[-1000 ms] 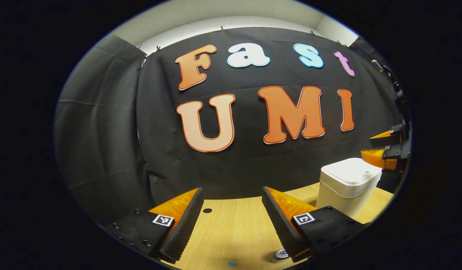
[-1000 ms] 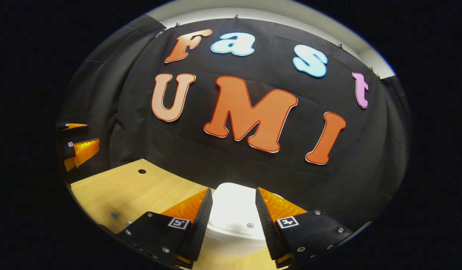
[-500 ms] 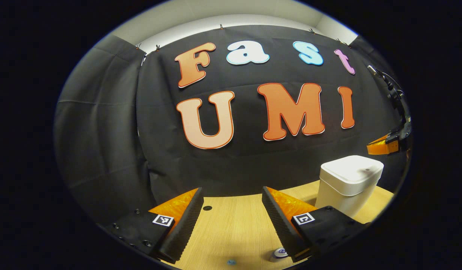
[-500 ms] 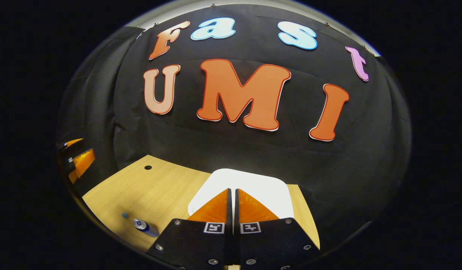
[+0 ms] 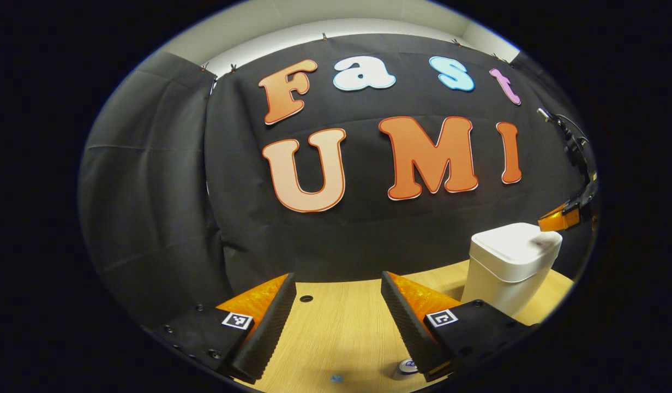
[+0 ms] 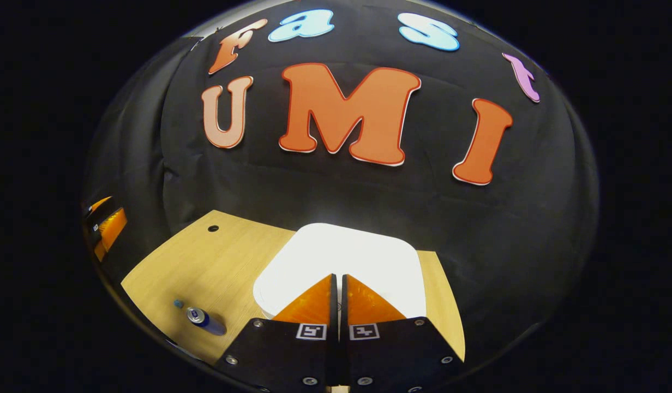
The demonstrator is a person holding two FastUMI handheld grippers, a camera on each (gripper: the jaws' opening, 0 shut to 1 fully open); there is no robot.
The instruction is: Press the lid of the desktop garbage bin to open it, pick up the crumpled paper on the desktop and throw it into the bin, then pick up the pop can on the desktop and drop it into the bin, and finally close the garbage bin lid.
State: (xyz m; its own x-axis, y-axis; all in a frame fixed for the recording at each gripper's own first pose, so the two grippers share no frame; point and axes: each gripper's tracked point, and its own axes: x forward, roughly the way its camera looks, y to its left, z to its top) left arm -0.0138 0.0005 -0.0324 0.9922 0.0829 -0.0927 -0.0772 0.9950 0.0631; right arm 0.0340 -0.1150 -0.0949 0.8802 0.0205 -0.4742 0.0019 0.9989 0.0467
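Bin lid (image 6: 341, 256) apparently under right gripper (image 6: 339, 279)

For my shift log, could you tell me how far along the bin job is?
Nothing looks finished. In hand: the shut right gripper is over the closed lid of the bin. Left: binning the pop can lying on the desk, closing the lid; no paper seen.

Right gripper (image 6: 339, 281) points forward and down, fingers pressed together with no gap. Left gripper (image 5: 339, 284) sits level, fingers spread wide, nothing between them.
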